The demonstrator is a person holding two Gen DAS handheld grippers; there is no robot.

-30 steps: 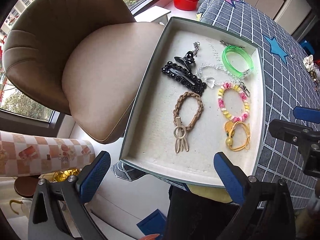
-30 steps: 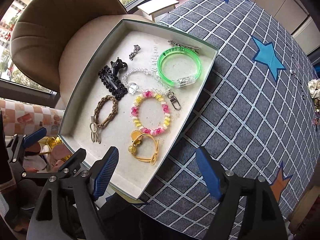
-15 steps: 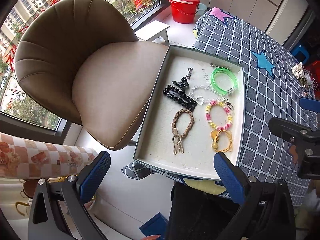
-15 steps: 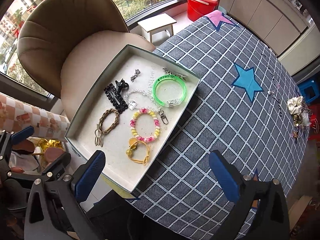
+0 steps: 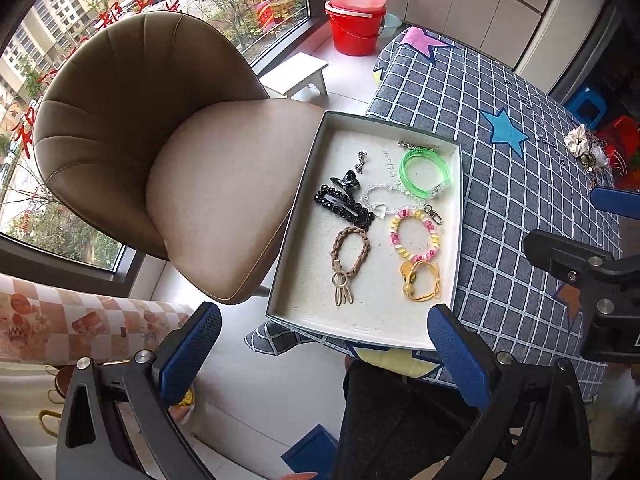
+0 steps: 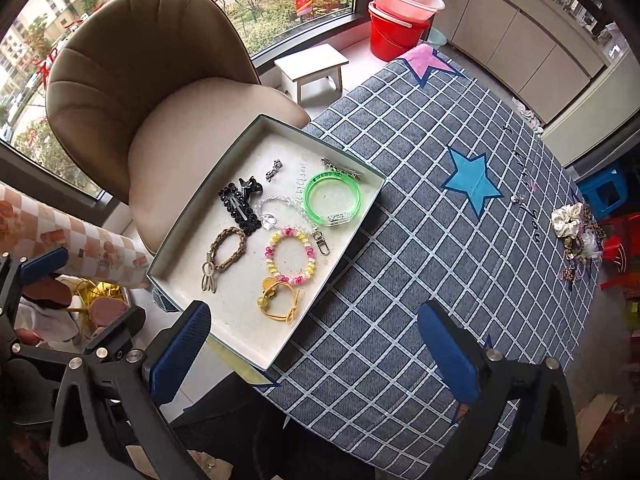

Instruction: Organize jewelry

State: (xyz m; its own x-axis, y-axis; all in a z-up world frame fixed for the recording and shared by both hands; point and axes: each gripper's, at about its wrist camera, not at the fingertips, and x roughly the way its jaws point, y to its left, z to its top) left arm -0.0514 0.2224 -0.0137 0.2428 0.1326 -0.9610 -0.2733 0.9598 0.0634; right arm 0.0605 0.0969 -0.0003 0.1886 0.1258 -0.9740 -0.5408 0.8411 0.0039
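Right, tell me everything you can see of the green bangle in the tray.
The green bangle is a see-through, bright neon green ring that looks like plastic, with dark print along its far side and a clear silvery clasp piece on its near side. It lies flat in the far right corner of the tray, close to the right wall. A metal clip lies just beyond it, and the clear bead chain runs up to its left edge. No gripper is touching it.

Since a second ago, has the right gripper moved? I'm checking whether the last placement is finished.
Yes. The right gripper has pulled up and away from the tray, which now looks smaller and farther; its jaws, just opened wider, are empty.
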